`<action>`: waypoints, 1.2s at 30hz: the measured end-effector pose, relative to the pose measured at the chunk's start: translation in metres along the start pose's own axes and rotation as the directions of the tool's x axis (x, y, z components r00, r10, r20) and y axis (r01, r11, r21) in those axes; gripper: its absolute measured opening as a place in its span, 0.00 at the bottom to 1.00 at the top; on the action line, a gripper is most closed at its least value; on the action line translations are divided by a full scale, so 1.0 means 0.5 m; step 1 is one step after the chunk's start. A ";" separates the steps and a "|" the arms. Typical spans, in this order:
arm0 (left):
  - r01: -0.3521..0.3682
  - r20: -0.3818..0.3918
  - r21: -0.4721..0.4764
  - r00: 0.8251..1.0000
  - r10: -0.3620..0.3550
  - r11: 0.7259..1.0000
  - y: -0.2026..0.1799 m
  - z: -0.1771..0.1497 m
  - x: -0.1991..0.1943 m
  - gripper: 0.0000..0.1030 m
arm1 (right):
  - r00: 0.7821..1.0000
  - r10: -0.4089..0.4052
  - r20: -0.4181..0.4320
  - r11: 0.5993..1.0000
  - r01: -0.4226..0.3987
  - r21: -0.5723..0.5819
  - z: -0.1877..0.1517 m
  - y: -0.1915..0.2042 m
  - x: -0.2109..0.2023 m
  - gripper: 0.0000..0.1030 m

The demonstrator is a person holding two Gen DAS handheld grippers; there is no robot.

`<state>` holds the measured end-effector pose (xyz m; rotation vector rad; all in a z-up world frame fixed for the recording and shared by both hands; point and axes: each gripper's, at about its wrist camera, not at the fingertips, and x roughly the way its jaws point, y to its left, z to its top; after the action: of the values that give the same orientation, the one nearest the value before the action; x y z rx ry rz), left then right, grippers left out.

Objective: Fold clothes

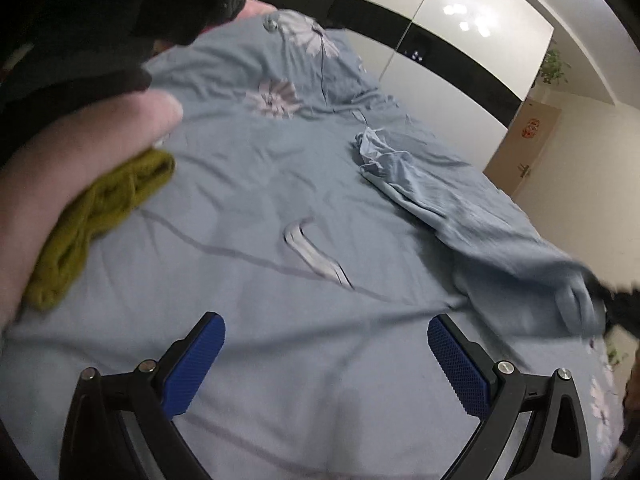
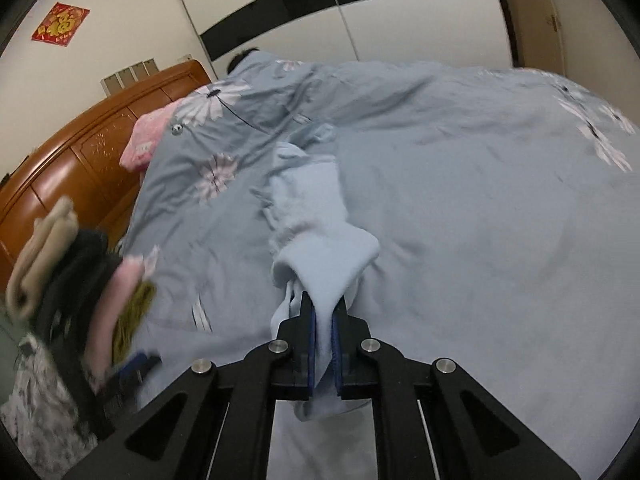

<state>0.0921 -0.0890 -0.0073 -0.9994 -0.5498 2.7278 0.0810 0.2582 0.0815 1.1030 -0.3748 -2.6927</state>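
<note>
bedroom with white wardrobe doors (image 2: pixel 420 20) crossed by a black band behind a bed whose blue-grey floral duvet (image 1: pixel 256 184) fills most of both views.

at far left in the right wrist view, a red paper decoration (image 2: pixel 60 24) hangs on the wall above a carved wooden headboard (image 2: pixel 80 160), and a pink pillow (image 2: pixel 150 136) lies against it at the duvet's edge. below that, blurred, a beige folded cloth (image 2: pixel 44 248), dark cloth and a pink piece sit bunched together at the left edge; what holds them i cannot tell.

in the left wrist view, a bare hand (image 1: pixel 76 168) with a dark sleeve sits at the left, closed around an olive-green knitted item (image 1: pixel 100 216) just above the duvet. the left gripper (image 1: pixel 326 360) hovers over bare duvet, its blue-padded jaws spread wide with nothing between them.

further right, the light blue garment (image 1: pixel 460 208) lies crumpled in a long diagonal strip on the duvet, one end bunched near the middle of the bed, the other running to the right edge of that view, where it is blurred.

the right gripper (image 2: pixel 324 344) has its jaws pressed together on a fold of this light blue garment (image 2: pixel 308 208), pinching it between the blue pads; cloth hangs below the jaws and the rest trails away across the bed. a wooden door (image 1: pixel 520 152) stands at far right.
</note>
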 end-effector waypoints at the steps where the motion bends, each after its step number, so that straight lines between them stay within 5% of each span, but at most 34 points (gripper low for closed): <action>1: 0.001 -0.016 0.010 1.000 -0.001 1.000 -0.007 -0.007 -0.006 1.00 | 1.000 0.001 0.001 1.000 -0.001 0.001 -0.024 -0.014 -0.028 0.07; 4: -0.006 -0.054 0.051 0.999 0.008 0.999 -0.034 -0.029 -0.021 1.00 | 1.000 -0.001 0.030 1.000 0.001 0.009 -0.096 -0.063 -0.128 0.06; 7: 0.001 -0.077 0.078 0.997 0.005 0.997 -0.062 -0.042 -0.026 1.00 | 0.993 -0.098 0.059 0.995 0.096 0.032 -0.131 -0.125 -0.196 0.07; 13: 0.023 -0.105 0.147 0.994 -0.007 0.989 -0.130 -0.042 -0.025 1.00 | 0.977 -0.207 -0.056 0.973 0.211 0.097 -0.152 -0.223 -0.173 0.08; 14: 0.015 -0.101 0.170 0.995 0.003 0.985 -0.136 -0.042 -0.028 1.00 | 0.975 -0.213 -0.066 0.971 0.218 0.097 -0.153 -0.226 -0.173 0.11; 17: -0.029 -0.074 0.221 0.996 0.046 0.975 -0.135 -0.041 -0.036 1.00 | 0.965 -0.258 -0.038 0.965 0.259 0.038 -0.145 -0.198 -0.206 0.47; 20: -0.025 -0.062 0.151 0.997 0.035 0.988 -0.113 -0.038 -0.024 1.00 | 0.952 -0.303 0.043 0.951 0.305 -0.058 -0.111 -0.142 -0.214 0.49; 24: 0.014 -0.103 0.043 0.995 -0.010 0.999 -0.093 -0.050 -0.001 1.00 | 0.987 -0.158 -0.008 0.976 0.155 -0.154 -0.042 -0.052 -0.078 0.50; 28: 0.005 -0.099 0.042 0.995 -0.001 0.999 -0.078 -0.049 -0.011 1.00 | 0.992 -0.066 -0.103 0.973 0.041 -0.227 0.012 0.079 0.126 0.50; 34: -0.013 -0.082 0.049 0.996 0.017 0.999 -0.055 -0.043 -0.030 1.00 | 0.972 -0.175 -0.154 0.958 0.132 -0.256 0.036 0.147 0.305 0.50; 35: -0.017 -0.080 0.052 0.997 0.021 0.999 -0.053 -0.043 -0.033 1.00 | 0.966 -0.197 -0.165 0.956 0.152 -0.250 0.036 0.149 0.326 0.44; 36: -0.022 -0.078 0.057 0.997 0.026 0.998 -0.051 -0.043 -0.036 1.00 | 0.960 -0.219 -0.176 0.954 0.173 -0.245 0.037 0.151 0.346 0.19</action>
<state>0.1207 -0.0649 -0.0017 -1.1009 -0.4487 2.6948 -0.0460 0.1404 0.0037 1.3885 0.0815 -2.6672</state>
